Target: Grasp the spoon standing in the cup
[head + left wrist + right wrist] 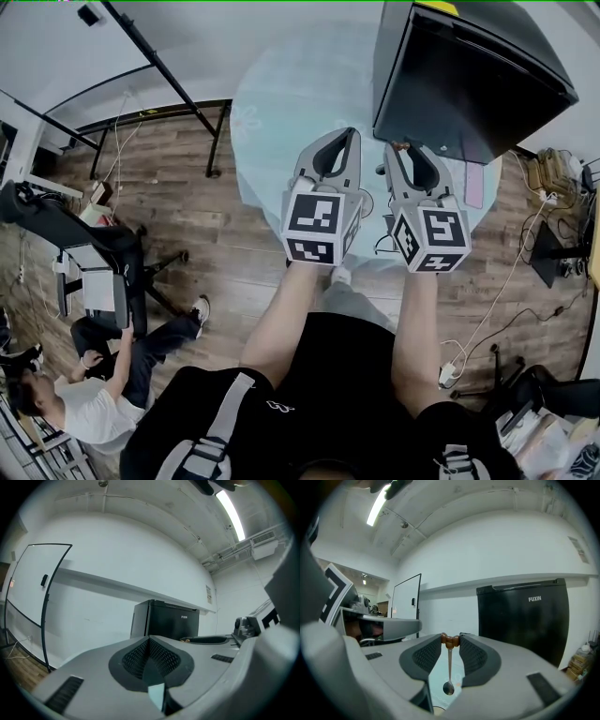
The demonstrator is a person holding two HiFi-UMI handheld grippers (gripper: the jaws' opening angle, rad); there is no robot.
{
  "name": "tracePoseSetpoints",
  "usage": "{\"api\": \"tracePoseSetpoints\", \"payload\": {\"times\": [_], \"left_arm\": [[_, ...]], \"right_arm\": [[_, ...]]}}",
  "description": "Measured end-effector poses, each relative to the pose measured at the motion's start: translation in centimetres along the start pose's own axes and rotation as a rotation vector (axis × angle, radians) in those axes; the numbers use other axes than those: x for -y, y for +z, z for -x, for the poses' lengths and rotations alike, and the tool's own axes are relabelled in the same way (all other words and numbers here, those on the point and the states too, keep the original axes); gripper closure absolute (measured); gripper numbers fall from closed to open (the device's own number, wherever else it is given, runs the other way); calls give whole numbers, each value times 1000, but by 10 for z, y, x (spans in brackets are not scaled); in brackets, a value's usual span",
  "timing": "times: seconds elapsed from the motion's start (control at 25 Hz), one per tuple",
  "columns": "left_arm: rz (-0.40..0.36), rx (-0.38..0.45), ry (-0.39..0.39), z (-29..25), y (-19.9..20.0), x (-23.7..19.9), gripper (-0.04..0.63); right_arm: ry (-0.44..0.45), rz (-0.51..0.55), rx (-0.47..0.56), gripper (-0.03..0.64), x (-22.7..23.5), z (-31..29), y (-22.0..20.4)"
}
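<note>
My right gripper is raised above the table and shut on the spoon. In the right gripper view its fingertips pinch the spoon's brown knobbed handle end. The thin stem hangs straight down between the pads to the metal bowl, which is free in the air. My left gripper is held up beside it, to its left. Its fingertips meet and nothing is between them. A faint round rim on the table between the two grippers may be the cup; I cannot tell for sure.
Both grippers hover over a round pale glass table. A black fridge stands at its far right. On the wooden floor at left are a black chair and a seated person. Cables lie at right.
</note>
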State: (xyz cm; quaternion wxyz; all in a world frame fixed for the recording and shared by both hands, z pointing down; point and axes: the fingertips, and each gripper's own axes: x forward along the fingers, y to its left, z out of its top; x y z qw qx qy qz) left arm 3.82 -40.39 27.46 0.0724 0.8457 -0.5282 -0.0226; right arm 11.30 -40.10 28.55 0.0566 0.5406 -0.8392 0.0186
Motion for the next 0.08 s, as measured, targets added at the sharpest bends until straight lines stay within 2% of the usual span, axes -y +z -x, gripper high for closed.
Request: {"api": "tracePoseSetpoints", "payload": {"times": [0.08], "left_arm": [[0,3,1,-1,1,1,588]], "right_arm": [[2,0,-3,486,1,1,-2]]}}
